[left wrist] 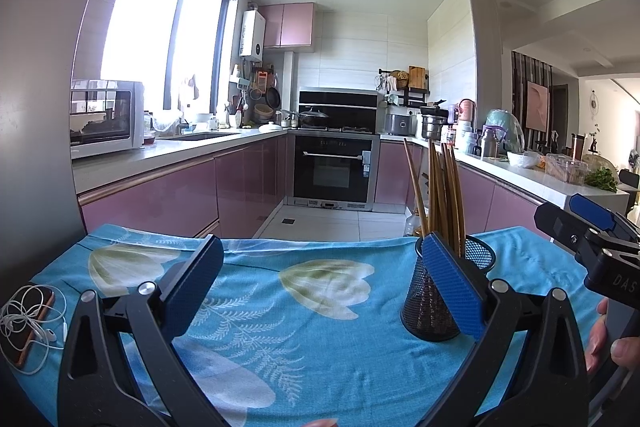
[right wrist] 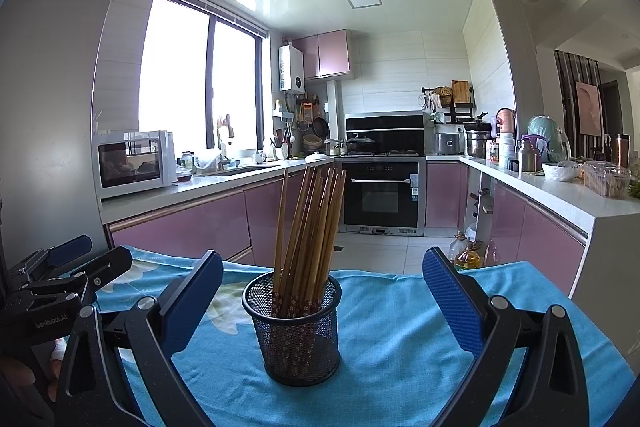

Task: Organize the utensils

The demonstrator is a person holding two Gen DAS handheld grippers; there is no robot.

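Right wrist view, nearest: right gripper (right wrist: 322,301) spread wide, blue pads (right wrist: 450,303) well apart, pinching nothing. Between them, upright on the blue flowered cloth (right wrist: 400,339), a black mesh cup (right wrist: 294,331) full of wooden chopsticks (right wrist: 310,227) (leaning mostly to the right, one standing apart at the left). At the left edge, the left gripper (right wrist: 72,259), beside the cup and not touching it.

Left wrist view, nearest: left gripper (left wrist: 322,301) likewise spread, empty, hovering over bare cloth (left wrist: 280,307). Mesh cup (left wrist: 430,303) partly behind its right pad (left wrist: 452,291), chopsticks (left wrist: 440,195) rising above. Right gripper (left wrist: 576,223) at the right edge, jaw state not readable from this side. Phone (left wrist: 34,331) with tangled white earphones (left wrist: 36,315) at the cloth's left edge.

Farther off: pink cabinets (right wrist: 180,227), white microwave (right wrist: 134,163) on the left counter, black oven (right wrist: 382,193) at the back, window (right wrist: 196,79) bright at the left.
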